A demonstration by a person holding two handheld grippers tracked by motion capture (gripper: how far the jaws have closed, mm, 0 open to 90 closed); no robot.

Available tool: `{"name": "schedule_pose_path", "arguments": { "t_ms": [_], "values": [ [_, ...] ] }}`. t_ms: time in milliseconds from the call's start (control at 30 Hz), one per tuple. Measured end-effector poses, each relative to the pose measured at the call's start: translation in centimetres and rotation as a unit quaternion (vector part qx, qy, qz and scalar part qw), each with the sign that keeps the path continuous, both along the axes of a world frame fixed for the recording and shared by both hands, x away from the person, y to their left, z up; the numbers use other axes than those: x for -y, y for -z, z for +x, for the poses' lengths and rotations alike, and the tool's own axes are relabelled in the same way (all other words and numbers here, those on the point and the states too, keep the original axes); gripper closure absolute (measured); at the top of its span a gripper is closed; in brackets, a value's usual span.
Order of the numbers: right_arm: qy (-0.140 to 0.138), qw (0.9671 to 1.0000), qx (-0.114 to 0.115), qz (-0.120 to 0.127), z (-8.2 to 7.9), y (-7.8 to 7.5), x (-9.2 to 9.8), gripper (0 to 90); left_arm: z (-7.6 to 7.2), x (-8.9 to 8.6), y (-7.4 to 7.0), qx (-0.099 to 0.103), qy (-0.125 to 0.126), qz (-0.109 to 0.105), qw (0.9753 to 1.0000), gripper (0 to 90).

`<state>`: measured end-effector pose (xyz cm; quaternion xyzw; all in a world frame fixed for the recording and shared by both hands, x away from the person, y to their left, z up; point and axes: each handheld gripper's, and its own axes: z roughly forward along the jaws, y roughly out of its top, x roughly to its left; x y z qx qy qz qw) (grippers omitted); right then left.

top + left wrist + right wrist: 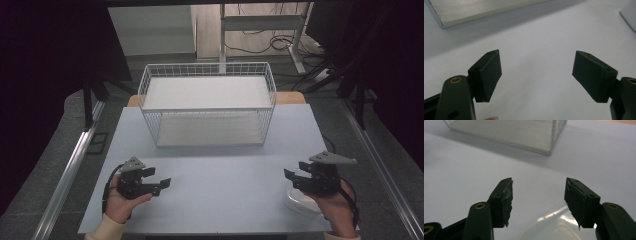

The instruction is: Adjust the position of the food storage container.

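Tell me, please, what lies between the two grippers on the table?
Nothing: in the high view, bare table separates the left gripper from the right gripper.

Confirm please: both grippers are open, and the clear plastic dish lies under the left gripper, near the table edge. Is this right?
Not quite. The clear plastic dish lies under the right gripper, not the left gripper; the high view shows it, and the right gripper view shows it below the jaws. Both grippers are indeed open, and the dish is near the table edge.

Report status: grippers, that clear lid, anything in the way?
Left gripper open, empty. Right gripper open, above clear plastic lid, not gripping. Wire basket beyond; table between bare.
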<state>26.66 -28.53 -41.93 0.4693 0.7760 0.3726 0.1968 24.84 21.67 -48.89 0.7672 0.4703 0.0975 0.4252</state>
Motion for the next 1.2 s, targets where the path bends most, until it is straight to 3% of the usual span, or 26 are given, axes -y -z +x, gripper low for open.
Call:
{"name": "schedule_pose_path", "arguments": {
  "t_ms": [67, 267, 433, 467, 500, 533, 700, 867, 900, 967, 1200],
  "values": [
    [0.019, 0.9997, -0.001, -0.013, 0.0, 0.0, 1.0, 40.9, 0.0, 0.0, 0.0, 0.000, -0.002, -0.001, 1.0000, 22.9],
    [0.045, 0.9989, -0.002, -0.009, -0.1, 0.0, 3.1, 48.0, 0.0, 0.0, 0.1, -0.003, -0.009, 0.003, 1.0000, 22.9],
    [0.068, 0.9977, -0.003, -0.003, -0.3, -0.1, 5.3, 64.1, 0.0, 0.0, 0.1, -0.003, -0.008, 0.002, 1.0000, 22.9],
    [0.079, 0.9969, -0.005, -0.007, -0.4, -0.1, 6.0, 71.6, 0.0, 0.0, 0.1, -0.002, -0.008, 0.002, 1.0000, 23.0],
    [0.079, 0.9969, -0.005, -0.007, -0.4, -0.1, 6.0, 71.6, -0.1, 0.0, 0.1, -0.002, -0.009, 0.001, 1.0000, 23.0],
    [0.093, 0.9955, -0.009, -0.010, -0.5, 0.0, 6.8, 77.7, -0.1, -0.1, 0.0, 0.000, -0.009, 0.001, 1.0000, 23.0],
    [0.120, 0.9926, -0.015, -0.008, -0.8, 0.3, 8.5, 86.7, -0.1, -0.1, -0.1, -0.001, -0.011, 0.000, 0.9999, 23.1],
    [0.149, 0.9862, -0.041, -0.060, -1.2, 1.3, 9.8, 89.5, -0.2, 0.0, -0.1, -0.002, -0.012, -0.002, 0.9999, 23.1],
    [0.149, 0.9862, -0.041, -0.060, -1.2, 1.3, 9.8, 89.5, -0.2, 0.0, -0.1, -0.002, -0.012, -0.002, 0.9999, 23.0],
    [0.157, 0.9823, -0.066, -0.078, -1.4, 1.9, 10.0, 89.7, -0.2, 0.0, -0.1, -0.002, -0.013, -0.003, 0.9999, 23.0],
    [0.133, 0.9792, -0.120, -0.096, -1.5, 3.7, 9.3, 89.9, -0.1, 0.1, 0.1, -0.005, -0.012, 0.000, 0.9999, 23.1]
  ]
}}
